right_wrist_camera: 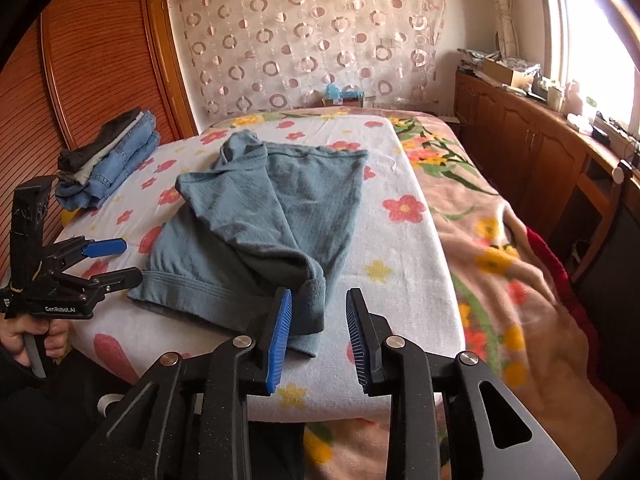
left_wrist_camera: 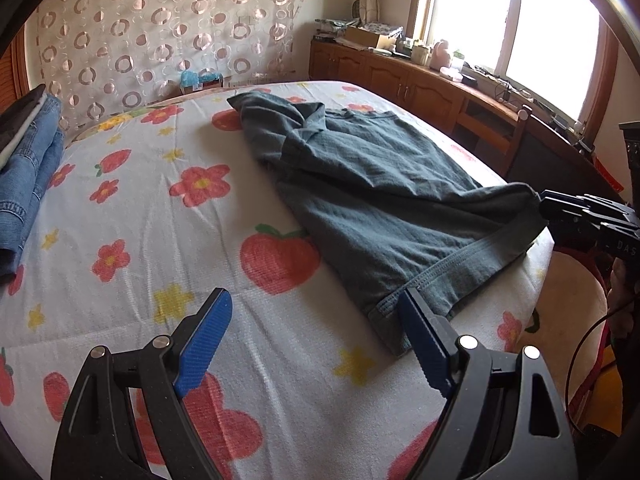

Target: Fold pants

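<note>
I'm holding my left hand-held gripper [left_wrist_camera: 316,340] wide open and my right hand-held gripper [right_wrist_camera: 318,336] open, both hovering before one pair of pants [right_wrist_camera: 256,232].

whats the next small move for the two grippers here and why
Probably close each gripper on the waistband. The grey-blue pants lie half folded on the floral sheet, both grippers open. The left gripper sits at one waistband corner, the right gripper at the other, neither gripping cloth.
</note>
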`<state>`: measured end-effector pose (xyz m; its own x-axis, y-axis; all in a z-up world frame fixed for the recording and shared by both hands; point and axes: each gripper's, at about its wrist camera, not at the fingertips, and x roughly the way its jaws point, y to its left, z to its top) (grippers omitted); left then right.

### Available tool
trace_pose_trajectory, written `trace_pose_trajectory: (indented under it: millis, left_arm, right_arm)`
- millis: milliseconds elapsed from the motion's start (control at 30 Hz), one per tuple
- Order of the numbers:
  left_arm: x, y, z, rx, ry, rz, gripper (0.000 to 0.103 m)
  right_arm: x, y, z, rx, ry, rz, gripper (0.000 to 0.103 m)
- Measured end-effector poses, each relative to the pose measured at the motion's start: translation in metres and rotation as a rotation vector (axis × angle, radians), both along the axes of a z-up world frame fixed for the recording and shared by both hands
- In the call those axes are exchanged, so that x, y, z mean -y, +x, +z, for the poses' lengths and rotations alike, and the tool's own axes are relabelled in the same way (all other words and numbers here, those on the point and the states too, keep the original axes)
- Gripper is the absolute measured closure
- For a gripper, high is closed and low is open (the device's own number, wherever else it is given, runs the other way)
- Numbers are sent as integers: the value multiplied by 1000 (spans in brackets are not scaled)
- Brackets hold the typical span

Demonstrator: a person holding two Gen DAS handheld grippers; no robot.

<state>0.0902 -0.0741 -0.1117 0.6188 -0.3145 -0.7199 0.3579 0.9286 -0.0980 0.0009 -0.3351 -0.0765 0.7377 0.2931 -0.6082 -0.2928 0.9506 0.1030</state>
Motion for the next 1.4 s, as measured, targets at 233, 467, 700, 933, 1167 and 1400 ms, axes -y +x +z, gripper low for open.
trace_pose_trajectory:
  millis: [233,467,700,933,1167,1400]
  left_arm:
    - [-15,-7,29,89,-32,46,17]
    - [-35,-7,57,168,-28,95,17]
    - [-49,-5,69,203,-27,124,17]
    - [-60,-1,71,217,-29,151,17]
    - [-70,2,65,201,-27,176,17]
    - [-77,0,61,196,-22,190,17]
  right_arm:
    - [-7,3,7,34,1,22,70]
    - [-28,20,13,63,-4,80,63]
    - [-46,34,17,84,-4,129,58]
    - [-63,61,15,66,-2,176,57]
    - [-88,100,3,9,-17,219,54]
    - [-121,129,-2,-37,-25,289,54]
